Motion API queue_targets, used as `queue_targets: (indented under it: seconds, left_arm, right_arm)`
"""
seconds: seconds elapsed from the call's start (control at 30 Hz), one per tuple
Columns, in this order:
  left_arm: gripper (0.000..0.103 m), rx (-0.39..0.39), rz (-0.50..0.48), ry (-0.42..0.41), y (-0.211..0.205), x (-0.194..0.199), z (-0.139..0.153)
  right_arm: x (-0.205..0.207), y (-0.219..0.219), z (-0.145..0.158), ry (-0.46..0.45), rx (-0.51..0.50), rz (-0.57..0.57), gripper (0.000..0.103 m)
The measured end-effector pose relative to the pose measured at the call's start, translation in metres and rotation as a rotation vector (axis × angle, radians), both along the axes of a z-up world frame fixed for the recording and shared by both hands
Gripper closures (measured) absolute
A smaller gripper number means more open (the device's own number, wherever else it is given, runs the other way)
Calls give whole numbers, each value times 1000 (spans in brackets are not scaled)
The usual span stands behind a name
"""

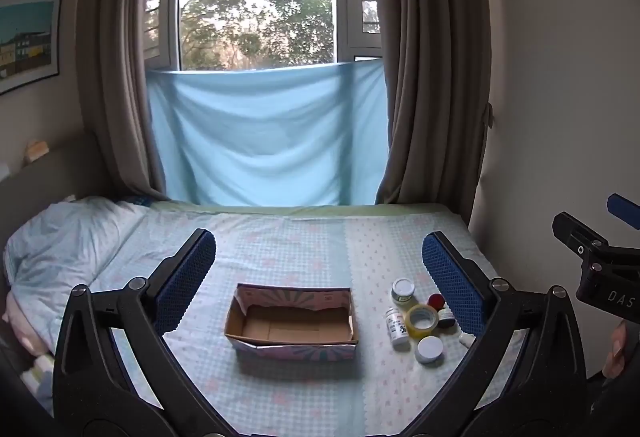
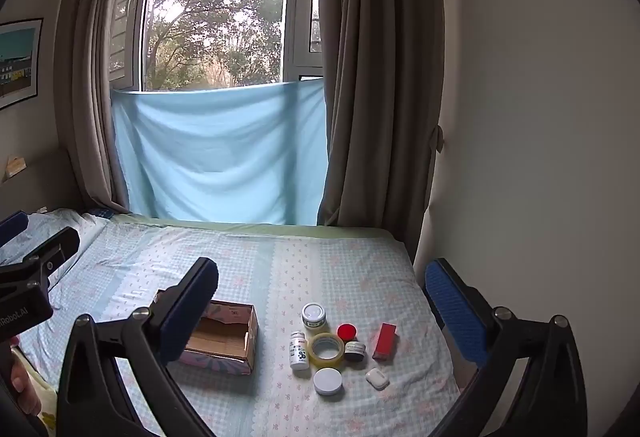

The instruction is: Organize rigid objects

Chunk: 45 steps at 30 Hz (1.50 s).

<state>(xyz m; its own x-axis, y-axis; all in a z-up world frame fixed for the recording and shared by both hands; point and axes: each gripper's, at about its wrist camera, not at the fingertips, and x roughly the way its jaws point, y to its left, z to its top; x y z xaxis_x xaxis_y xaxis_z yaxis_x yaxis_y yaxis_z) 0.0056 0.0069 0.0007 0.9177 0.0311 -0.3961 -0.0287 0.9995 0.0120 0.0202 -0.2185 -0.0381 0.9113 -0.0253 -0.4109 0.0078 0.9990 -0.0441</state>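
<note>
Both claws hang above the bed (image 2: pixel 360 269) with nothing between their pads: the left gripper (image 1: pixel 320 277) stands spread wide over the cardboard box (image 1: pixel 292 321), and the right gripper (image 2: pixel 320 301) stands equally wide over the cluster of small things. The box, open-topped and empty inside, sits near the middle of the sheet, well clear of every mattress edge. In the right wrist view the cluster lies at 3 o'clock from the box, with a strip of bare sheet between them. Around the tape roll (image 2: pixel 326 348) sit a white-lidded jar (image 2: pixel 314 315) at 11 o'clock, a red-capped pot (image 2: pixel 346 331) at 1 o'clock, a dark jar (image 2: pixel 355 351) at 3 o'clock, a flat white lid (image 2: pixel 328 381) at 6 o'clock and a white bottle (image 2: pixel 299 351) lying at 9 o'clock (touching the roll, or very nearly). A red box (image 2: pixel 385 341) and a white earbud case (image 2: pixel 377 379) lie farther out toward the wall-side edge. The far half of the sheet, up to the blue cloth (image 2: pixel 224 153) under the window, is open.
</note>
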Motion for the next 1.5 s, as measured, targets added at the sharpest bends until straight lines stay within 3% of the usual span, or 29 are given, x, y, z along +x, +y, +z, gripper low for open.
queue_targets:
  seconds: [1.5]
  left_arm:
    - [0,-29,5,-8,13,6,1]
  right_arm:
    - [5,-2,-7,-31,7,-7,0]
